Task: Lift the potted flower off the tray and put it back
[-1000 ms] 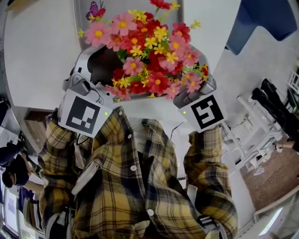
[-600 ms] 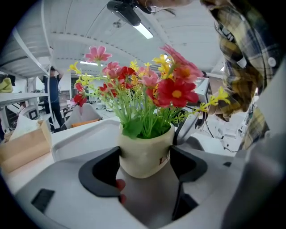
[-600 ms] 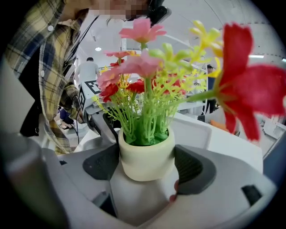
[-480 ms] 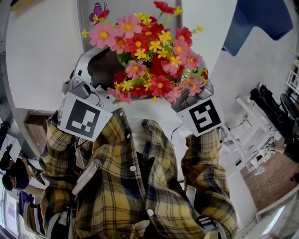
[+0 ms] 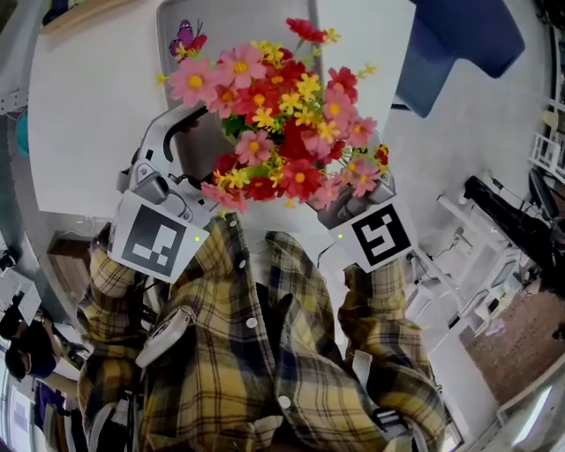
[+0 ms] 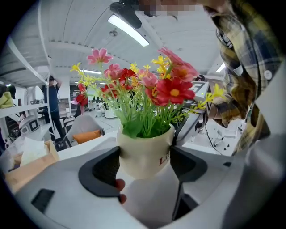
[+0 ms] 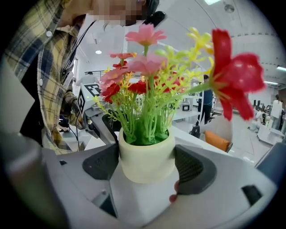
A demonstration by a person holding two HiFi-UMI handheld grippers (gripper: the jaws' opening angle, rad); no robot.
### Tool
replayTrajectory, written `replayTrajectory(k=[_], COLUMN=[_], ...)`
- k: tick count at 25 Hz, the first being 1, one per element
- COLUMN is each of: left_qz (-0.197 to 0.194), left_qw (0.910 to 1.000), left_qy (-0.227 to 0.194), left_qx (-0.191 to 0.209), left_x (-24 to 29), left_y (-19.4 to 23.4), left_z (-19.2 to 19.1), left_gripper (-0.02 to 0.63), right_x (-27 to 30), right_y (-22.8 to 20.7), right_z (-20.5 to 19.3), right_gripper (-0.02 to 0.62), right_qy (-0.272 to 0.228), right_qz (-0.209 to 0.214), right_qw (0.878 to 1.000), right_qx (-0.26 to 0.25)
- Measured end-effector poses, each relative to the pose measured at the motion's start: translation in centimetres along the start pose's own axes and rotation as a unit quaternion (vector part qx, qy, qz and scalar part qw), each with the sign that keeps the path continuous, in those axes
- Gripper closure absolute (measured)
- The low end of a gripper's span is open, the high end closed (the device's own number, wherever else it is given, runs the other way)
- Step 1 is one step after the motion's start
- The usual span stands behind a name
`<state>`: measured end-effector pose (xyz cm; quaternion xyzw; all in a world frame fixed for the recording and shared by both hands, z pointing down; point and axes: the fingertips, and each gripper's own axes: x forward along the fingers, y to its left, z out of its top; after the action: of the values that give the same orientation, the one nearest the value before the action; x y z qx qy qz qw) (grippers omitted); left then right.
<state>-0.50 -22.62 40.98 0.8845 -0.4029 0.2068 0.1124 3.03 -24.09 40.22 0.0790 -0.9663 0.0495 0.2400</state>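
The potted flower [image 5: 274, 115], a cream pot [image 6: 145, 154] of pink, red and yellow blooms, hangs over the white table [image 5: 88, 115] between my two grippers. My left gripper [image 5: 190, 132] is shut on the pot from the left, its dark pads [image 6: 105, 167] pressed against the sides. From the right, my right gripper [image 5: 353, 190] is shut on the same pot [image 7: 146, 159], pads [image 7: 192, 167] tight on it. The blooms hide the pot in the head view. Beyond the flowers lies the grey tray [image 5: 252, 22] with a butterfly [image 5: 185, 37] on it.
A blue chair [image 5: 459, 44] stands past the table's right edge, with white racks [image 5: 494, 256] on the floor to the right. A teal object [image 5: 22, 132] sits at the table's left edge. A person's plaid shirt [image 5: 256, 353] fills the near side.
Both grippers keep their hold on the pot. The table and tray have slid slightly down the view and look a little smaller under the flowers.
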Motion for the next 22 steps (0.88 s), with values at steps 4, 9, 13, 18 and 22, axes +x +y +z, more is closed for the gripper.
replayTrajectory(k=[4, 9, 13, 18, 22], left_qz=[0.004, 0.009, 0.012, 0.011, 0.016], left_qw=[1.0, 0.9997, 0.9995, 0.9994, 0.9992], left_qy=[-0.008, -0.018, -0.027, -0.032, -0.033], left_qx=[0.004, 0.01, 0.014, 0.011, 0.016], left_x=[0.01, -0.03, -0.01, 0.42, 0.21], left_y=[0.13, 0.53, 0.48, 0.37, 0.53], left_z=[0.44, 0.53, 0.68, 0.54, 0.69], left_gripper=[0.253, 0.253, 0.253, 0.253, 0.253], right_x=[-0.16, 0.07, -0.01, -0.1, -0.06], right_y=[-0.13, -0.34, -0.36, -0.56, -0.64], right_z=[0.24, 0.48, 0.56, 0.08, 0.48], right_gripper=[0.227, 0.227, 0.225, 0.225, 0.224], right_qy=[0.0, -0.009, -0.014, -0.013, -0.021], right_qz=[-0.006, -0.016, -0.021, -0.022, -0.022], right_qw=[1.0, 1.0, 1.0, 0.999, 0.999], right_qx=[-0.007, -0.01, -0.017, -0.022, -0.027])
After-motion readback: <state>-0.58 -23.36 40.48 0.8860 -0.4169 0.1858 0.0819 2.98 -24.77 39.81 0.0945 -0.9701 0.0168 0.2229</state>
